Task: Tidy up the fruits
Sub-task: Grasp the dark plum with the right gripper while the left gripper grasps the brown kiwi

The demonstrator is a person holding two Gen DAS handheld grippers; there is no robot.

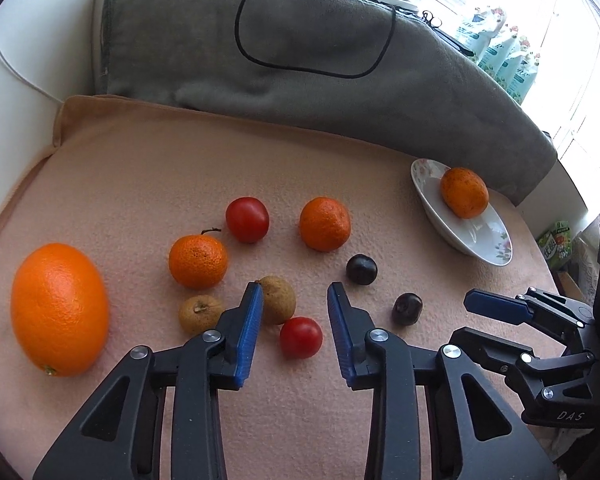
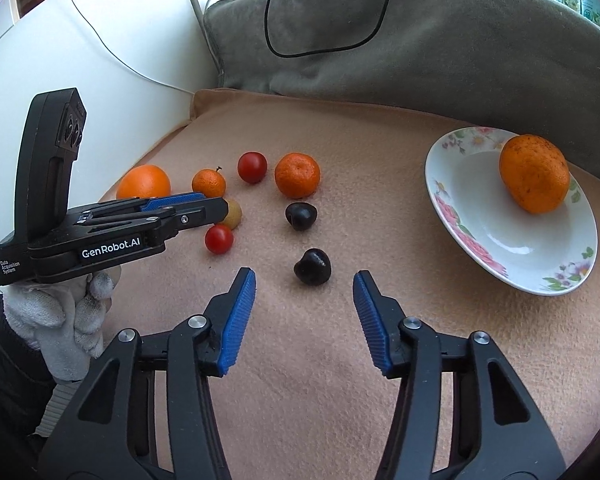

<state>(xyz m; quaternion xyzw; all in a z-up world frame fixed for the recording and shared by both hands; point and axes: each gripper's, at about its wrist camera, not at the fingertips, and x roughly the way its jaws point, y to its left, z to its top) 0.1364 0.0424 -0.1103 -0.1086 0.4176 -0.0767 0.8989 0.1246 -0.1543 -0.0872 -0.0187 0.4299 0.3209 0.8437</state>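
**Background: cloth-covered surface by a bright window**

Work surface is covered with a peach fleece cloth [image 1: 228, 168], slightly wrinkled, folded edge at the far left corner. Behind it, a grey blanket [image 1: 300, 32] is draped over something bulky along the far side, sloping down to the right. A black cable [image 1: 239, 32] loops across the blanket. White wall panel [image 2: 100, 60] on the left with a thin white cord [image 2: 112, 56] running down it. Far right, a window [image 1: 580, 20] blown out with daylight; several floral-printed packages [image 1: 496, 52] lined up beside it. Light is strong from the right; soft shadows on the cloth.
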